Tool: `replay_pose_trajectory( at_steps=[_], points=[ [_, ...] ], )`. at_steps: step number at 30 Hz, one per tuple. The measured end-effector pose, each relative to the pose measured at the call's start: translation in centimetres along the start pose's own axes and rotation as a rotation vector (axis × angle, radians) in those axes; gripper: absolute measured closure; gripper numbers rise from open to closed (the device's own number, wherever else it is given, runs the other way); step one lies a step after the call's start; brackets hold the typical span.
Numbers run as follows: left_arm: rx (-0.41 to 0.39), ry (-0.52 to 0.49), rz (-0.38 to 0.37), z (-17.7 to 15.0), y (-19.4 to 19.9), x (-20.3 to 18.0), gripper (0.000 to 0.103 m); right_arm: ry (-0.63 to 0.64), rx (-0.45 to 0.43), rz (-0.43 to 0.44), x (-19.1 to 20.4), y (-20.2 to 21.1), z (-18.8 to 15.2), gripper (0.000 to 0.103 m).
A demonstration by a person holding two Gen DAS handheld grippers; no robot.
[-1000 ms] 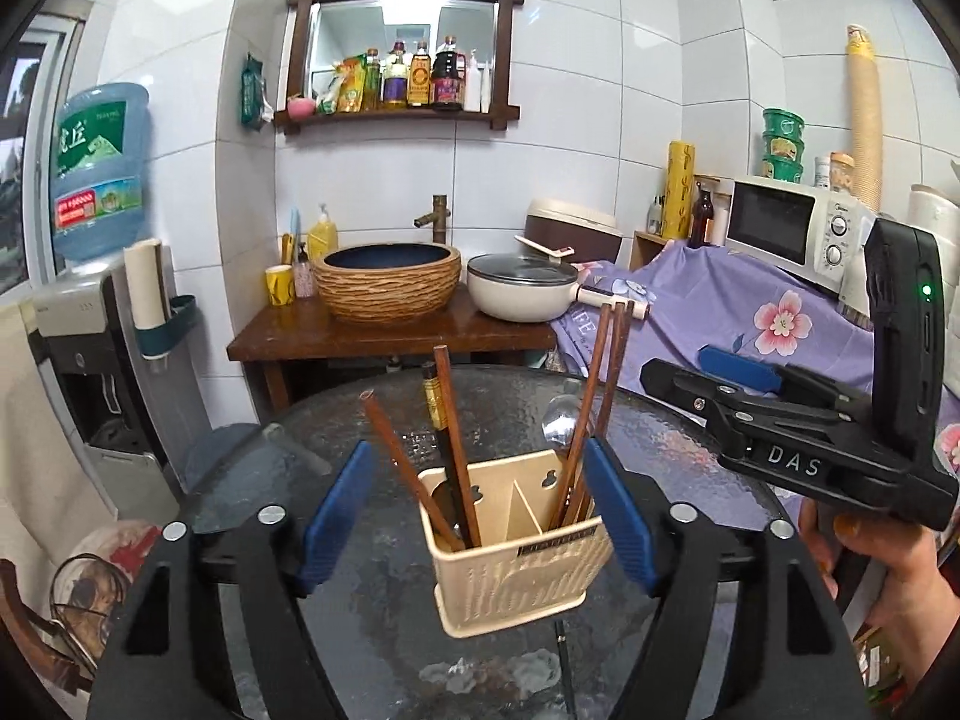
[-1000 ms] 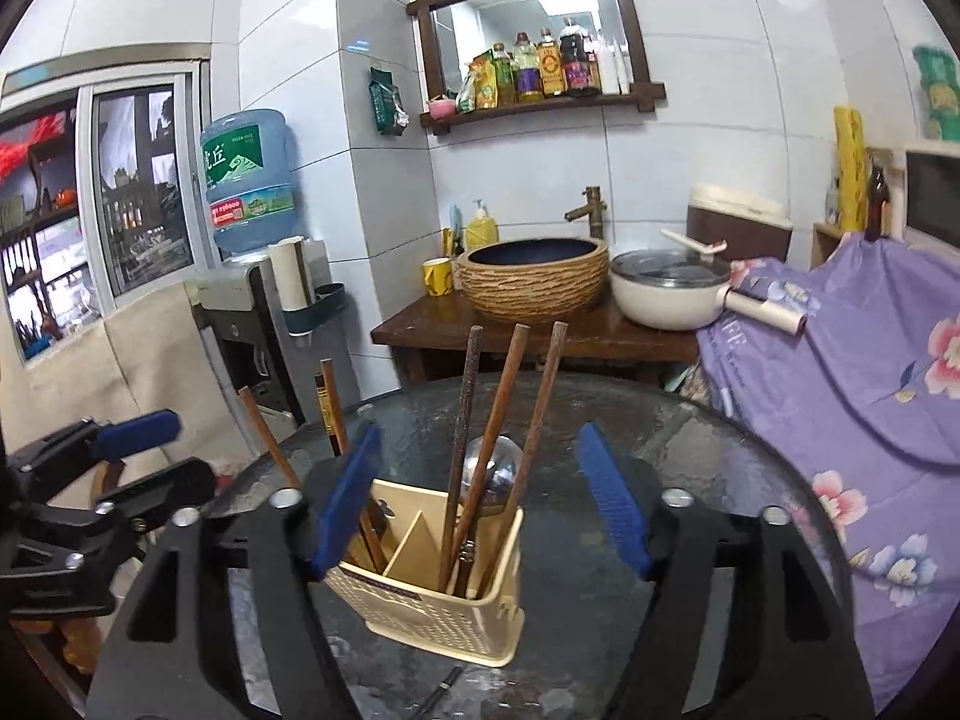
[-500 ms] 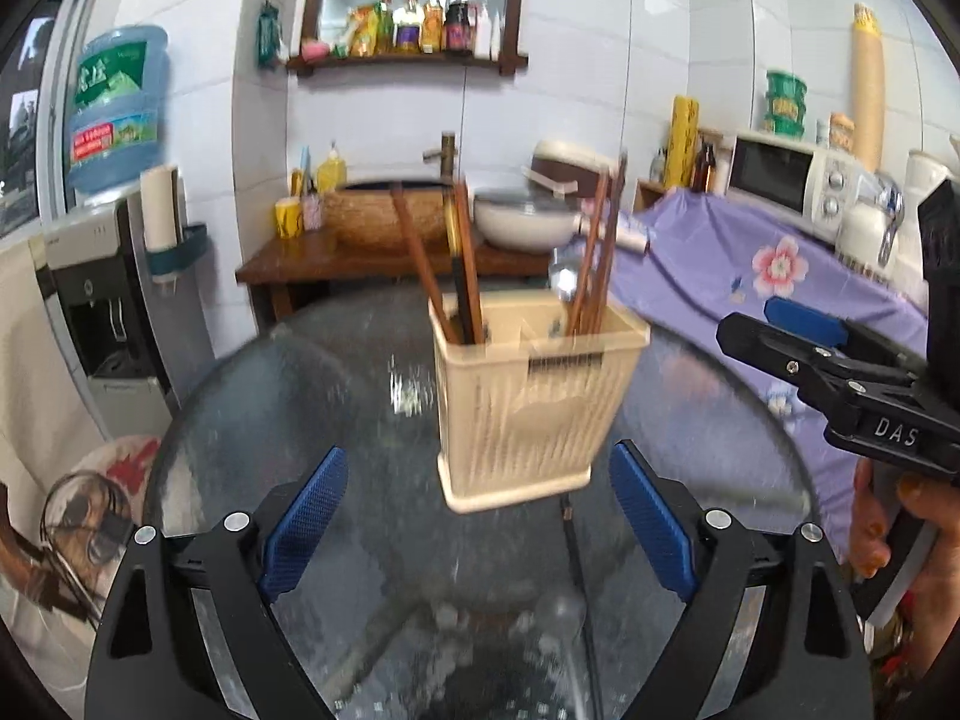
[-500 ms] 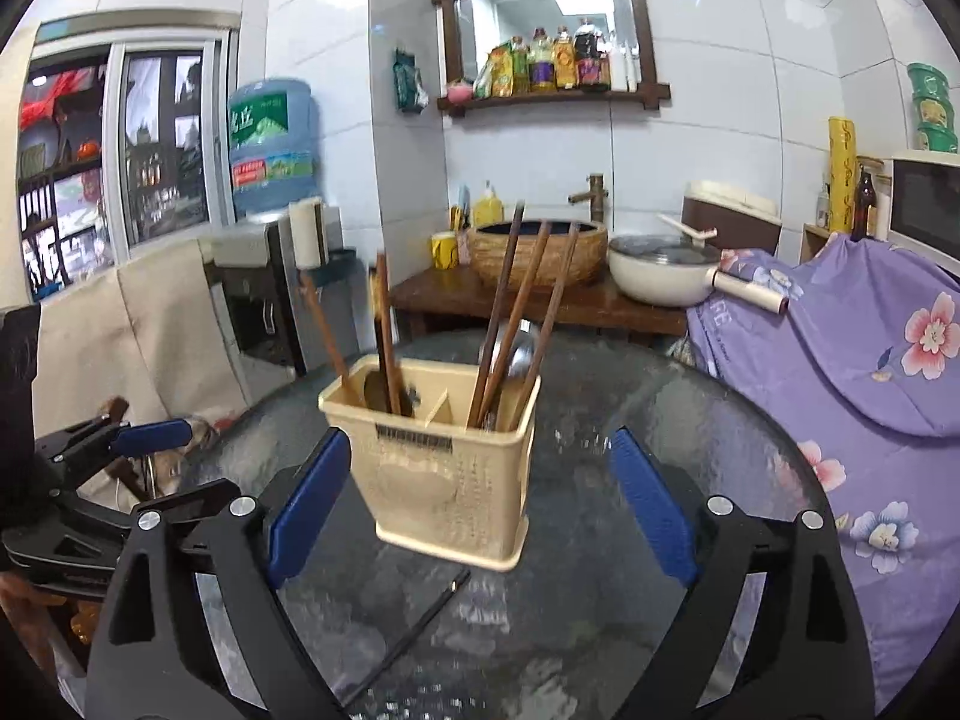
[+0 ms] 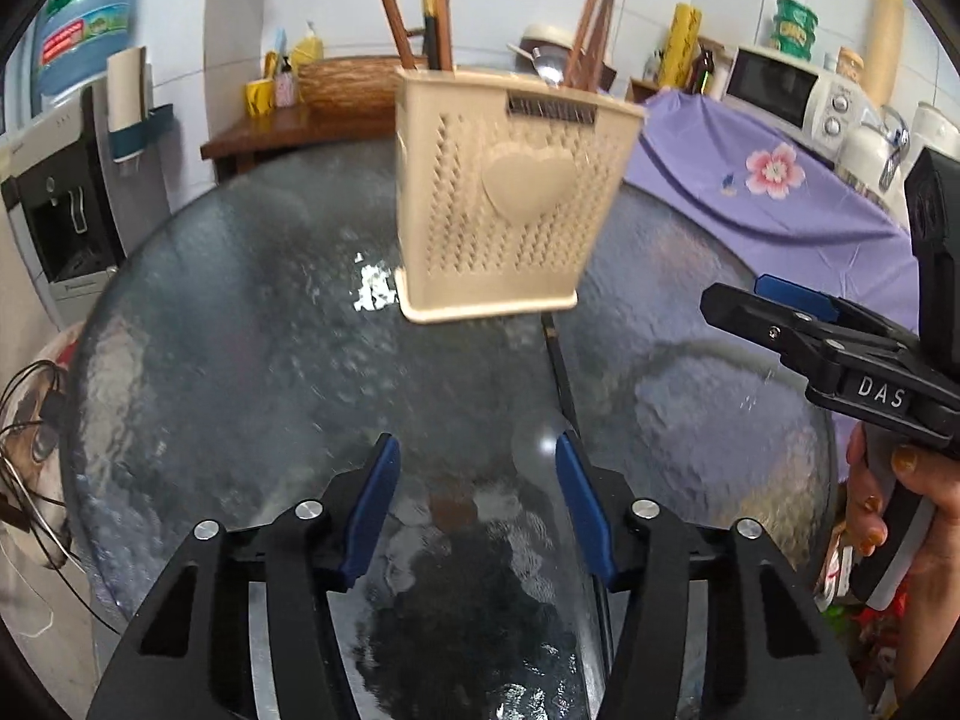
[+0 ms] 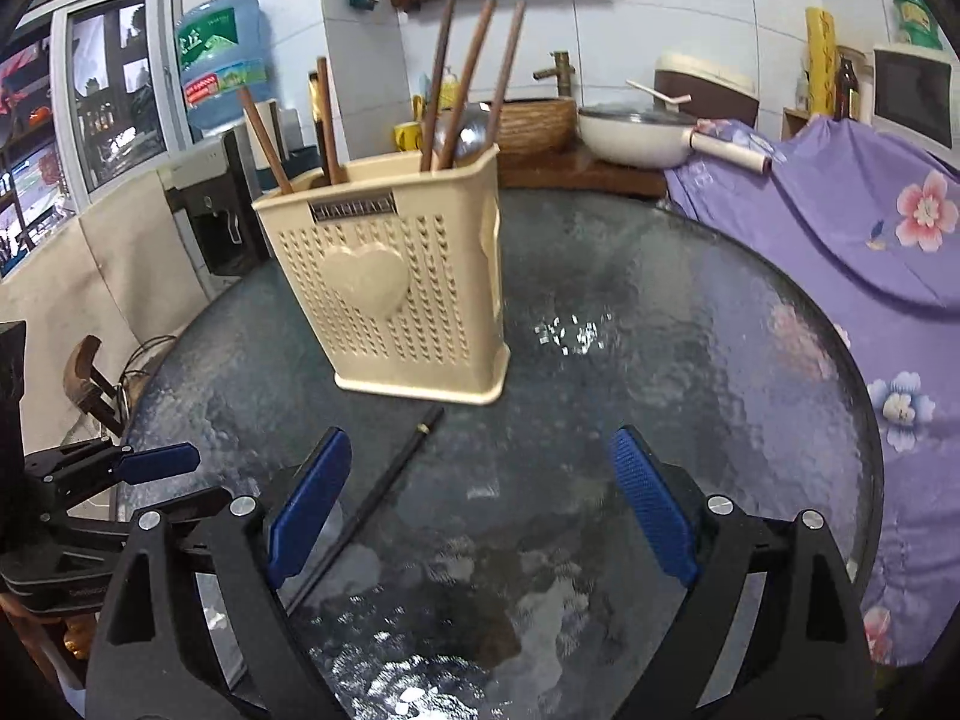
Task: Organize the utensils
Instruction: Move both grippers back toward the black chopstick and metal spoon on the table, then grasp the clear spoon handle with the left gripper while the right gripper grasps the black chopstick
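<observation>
Both grippers have backed off and dropped lower; left gripper (image 5: 474,504) and right gripper (image 6: 480,504) empty, jaws apart. Beige perforated utensil holder (image 6: 396,282) upright mid-table (image 6: 690,360), chopsticks (image 6: 468,84) inside; black chopstick (image 6: 384,486) lies near, left.

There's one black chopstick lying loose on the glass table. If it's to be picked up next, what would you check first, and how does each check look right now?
1. Left hand-held gripper open, empty: ok.
2. Right hand-held gripper open, empty: ok.
3. Loose black chopstick in plain sight on the round glass table: ok.
4. Beige perforated plastic utensil holder upright on the table: ok.
5. Chopstick between either gripper's fingers: not ok; it lies beside them.
6. Free space in the holder: cannot tell.
</observation>
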State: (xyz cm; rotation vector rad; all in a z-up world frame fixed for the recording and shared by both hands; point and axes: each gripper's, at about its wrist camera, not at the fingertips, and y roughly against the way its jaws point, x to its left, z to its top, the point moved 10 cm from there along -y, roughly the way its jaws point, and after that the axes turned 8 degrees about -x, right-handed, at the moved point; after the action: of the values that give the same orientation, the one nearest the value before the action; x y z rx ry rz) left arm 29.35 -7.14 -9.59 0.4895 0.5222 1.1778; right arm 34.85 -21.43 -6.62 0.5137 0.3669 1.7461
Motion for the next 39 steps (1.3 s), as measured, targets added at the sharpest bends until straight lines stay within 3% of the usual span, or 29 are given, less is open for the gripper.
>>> replay_pose_trajectory(
  at_steps=[8,19,22,28,39],
  points=[
    [0.054,-0.023,-0.044,-1.7,-1.9,-2.5,0.052,-0.049,0.055,0.0,-1.2,-0.6,-2.5,0.015],
    [0.092,-0.013,-0.071,-2.1,-4.4,-4.2,0.052,-0.109,0.087,-0.007,-2.8,-0.6,-3.2,0.015],
    [0.098,-0.014,-0.067,-2.1,-4.7,-4.3,0.067,-0.107,0.092,-0.005,-2.7,-0.8,-3.3,0.015],
    [0.09,0.002,-0.07,-1.8,-4.6,-4.1,0.085,-0.09,0.107,0.005,-1.8,-1.5,-3.4,0.015],
    [0.074,0.045,-0.042,-1.3,-4.3,-2.3,0.087,-0.075,0.132,0.02,-0.4,-2.8,-3.7,0.015]
  ],
)
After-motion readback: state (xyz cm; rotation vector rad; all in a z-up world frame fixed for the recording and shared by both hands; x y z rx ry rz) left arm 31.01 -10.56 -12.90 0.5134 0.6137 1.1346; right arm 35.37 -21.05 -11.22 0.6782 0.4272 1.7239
